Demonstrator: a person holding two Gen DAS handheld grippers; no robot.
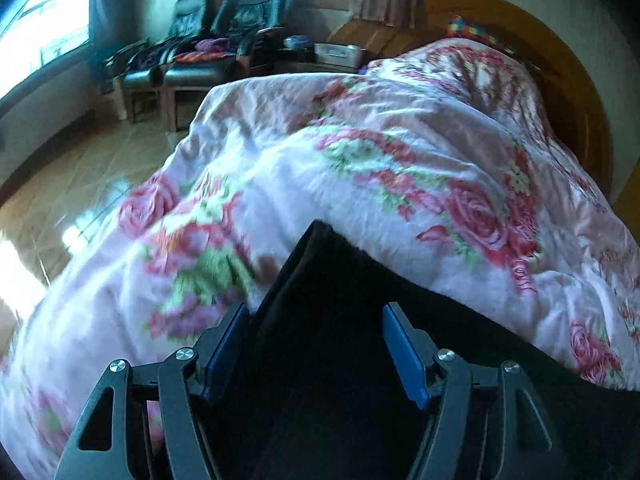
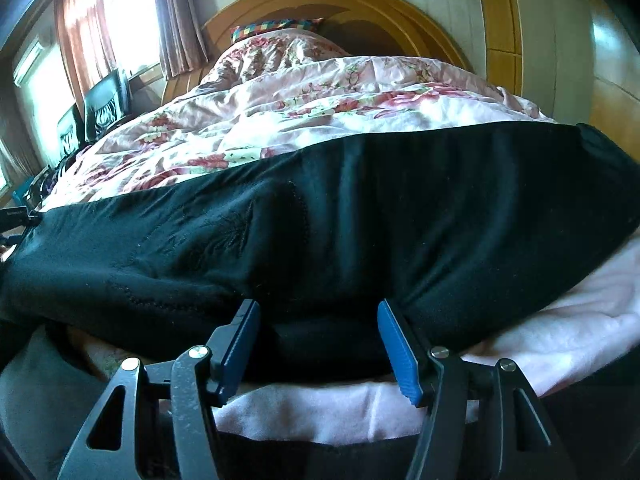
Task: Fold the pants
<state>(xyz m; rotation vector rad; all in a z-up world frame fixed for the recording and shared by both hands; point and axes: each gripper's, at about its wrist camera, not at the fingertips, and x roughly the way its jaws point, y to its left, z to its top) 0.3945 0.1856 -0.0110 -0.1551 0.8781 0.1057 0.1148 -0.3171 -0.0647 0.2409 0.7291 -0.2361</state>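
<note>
Black pants (image 2: 360,208) lie spread across a bed with a pink floral quilt (image 2: 304,96). In the right wrist view they stretch from left to right, their near edge folded under. My right gripper (image 2: 316,332) stands open at that near edge, with a bulge of black cloth between its blue pads (image 2: 400,356), which do not press on it. In the left wrist view one end of the pants (image 1: 328,320) comes to a corner ahead of my left gripper (image 1: 316,340). Its jaws stand wide apart over the cloth, and its pads (image 1: 404,356) are clear of it.
A wooden headboard (image 2: 340,4) and a multicoloured pillow (image 2: 276,26) stand at the far end. Two dark armchairs (image 1: 224,40) with clothes on them and a bedside table (image 1: 340,56) stand by the windows. Shiny tiled floor (image 1: 80,184) lies left of the bed.
</note>
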